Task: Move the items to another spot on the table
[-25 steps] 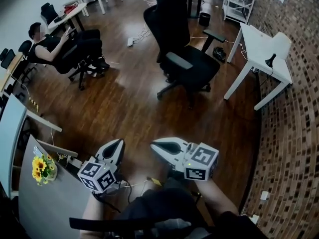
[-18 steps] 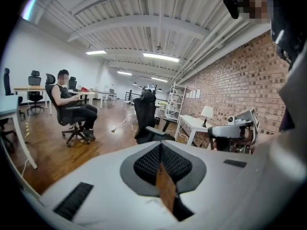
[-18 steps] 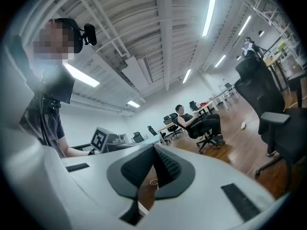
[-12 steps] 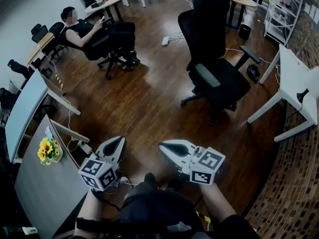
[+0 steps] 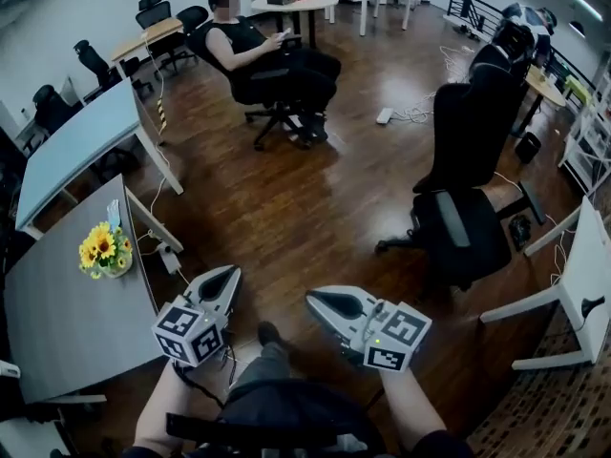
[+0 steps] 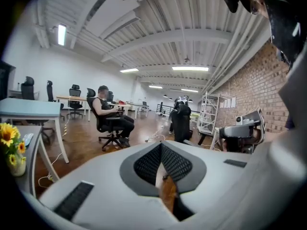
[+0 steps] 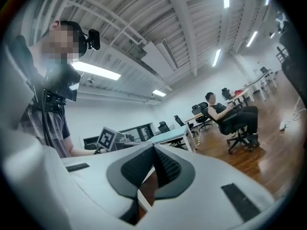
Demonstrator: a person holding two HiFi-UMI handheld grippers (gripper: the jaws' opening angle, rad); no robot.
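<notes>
- Tabletop: a grey surface at the far left of the head view. A light-blue table stands beyond it.
- Sunflower pot: stands upright on the tabletop near the far edge. It is well to the left of both tongs, and neither touches it. The left gripper view shows the blooms at its left edge, with a small flat pale item just behind them whose kind cannot be made out. The right gripper view does not show the pot.
- Left tongs: held over the wood floor, just right of the tabletop edge. The marker cube is on the end nearest the person. The head view shows only the outer shell. The left gripper view shows the jaws together, with the ribbed pads meeting at the tip and nothing between them.
- Seated person: sits in a rolling chair at the far side of the room. All three views show this person.
- Right tongs: held beside the left tongs but apart from them, also over the floor. The right gripper view shows the jaws together and empty. Only that view shows the operator's torso, the head-mounted camera and the marker cube of the left tongs seen side-on.
- Black office chair: stands unoccupied to the right of centre. In the left gripper view it stands in front of a white shelf rack.
- White table: stands at the right edge of the head view.
</notes>
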